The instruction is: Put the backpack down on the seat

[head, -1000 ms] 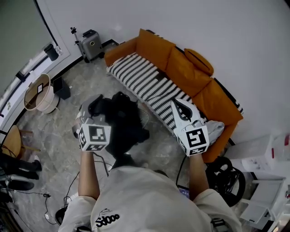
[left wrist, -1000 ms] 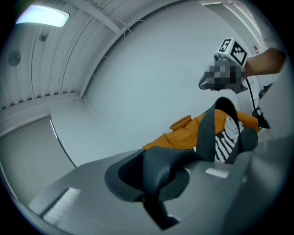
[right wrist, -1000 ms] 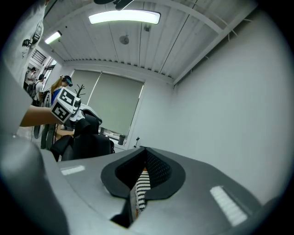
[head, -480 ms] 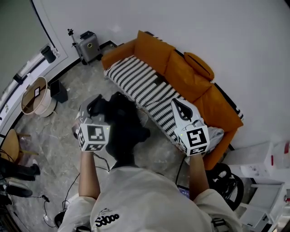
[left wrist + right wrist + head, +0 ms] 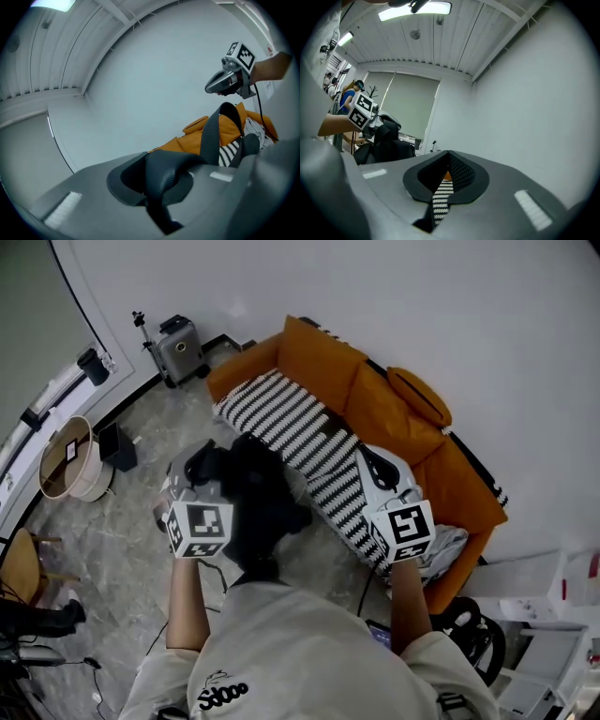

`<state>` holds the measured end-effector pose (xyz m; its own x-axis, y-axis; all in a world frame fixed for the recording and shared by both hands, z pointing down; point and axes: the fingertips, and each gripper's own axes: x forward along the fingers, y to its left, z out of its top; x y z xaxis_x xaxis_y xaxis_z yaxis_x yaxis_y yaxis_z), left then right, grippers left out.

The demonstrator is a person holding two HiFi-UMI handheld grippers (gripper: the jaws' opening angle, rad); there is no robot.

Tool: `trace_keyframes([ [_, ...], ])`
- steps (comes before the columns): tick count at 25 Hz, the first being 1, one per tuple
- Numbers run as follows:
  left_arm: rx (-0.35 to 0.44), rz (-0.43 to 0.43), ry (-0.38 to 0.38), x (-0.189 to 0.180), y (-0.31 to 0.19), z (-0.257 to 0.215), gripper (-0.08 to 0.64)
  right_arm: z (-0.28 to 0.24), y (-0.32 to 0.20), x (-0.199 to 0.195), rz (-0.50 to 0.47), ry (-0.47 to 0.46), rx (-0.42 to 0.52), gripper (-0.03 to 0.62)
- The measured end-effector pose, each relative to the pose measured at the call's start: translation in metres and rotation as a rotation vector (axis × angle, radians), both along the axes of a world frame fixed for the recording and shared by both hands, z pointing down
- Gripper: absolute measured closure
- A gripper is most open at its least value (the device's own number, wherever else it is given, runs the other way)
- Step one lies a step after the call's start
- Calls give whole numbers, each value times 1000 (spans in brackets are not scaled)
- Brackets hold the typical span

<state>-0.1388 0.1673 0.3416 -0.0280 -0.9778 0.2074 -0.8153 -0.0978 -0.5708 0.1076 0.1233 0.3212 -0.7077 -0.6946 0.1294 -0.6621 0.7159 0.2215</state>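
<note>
Head view: my left gripper point(image 5: 199, 474) is clenched on the backpack point(image 5: 258, 507) strap point(image 5: 211, 136), carrying the bag at 9 o'clock of the sofa point(image 5: 375, 395) seat. My right gripper point(image 5: 377, 467) is closed and empty over the striped cover point(image 5: 300, 427), probably spare for steadying.

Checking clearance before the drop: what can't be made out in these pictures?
The backpack underside: head view, hidden by its own bulk and the left gripper; its gap to the floor can't be judged.
The backpack body: left gripper view, hidden below the gripper's own body; only the clamped strap shows.
The sofa seat near end: head view, covered by the right gripper.
</note>
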Motion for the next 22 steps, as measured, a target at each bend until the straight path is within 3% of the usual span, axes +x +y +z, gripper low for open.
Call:
trace_keyframes([
  [22,-46,79,30,-80,-162,15,548,-2,-142,-78,91,37,-29,591],
])
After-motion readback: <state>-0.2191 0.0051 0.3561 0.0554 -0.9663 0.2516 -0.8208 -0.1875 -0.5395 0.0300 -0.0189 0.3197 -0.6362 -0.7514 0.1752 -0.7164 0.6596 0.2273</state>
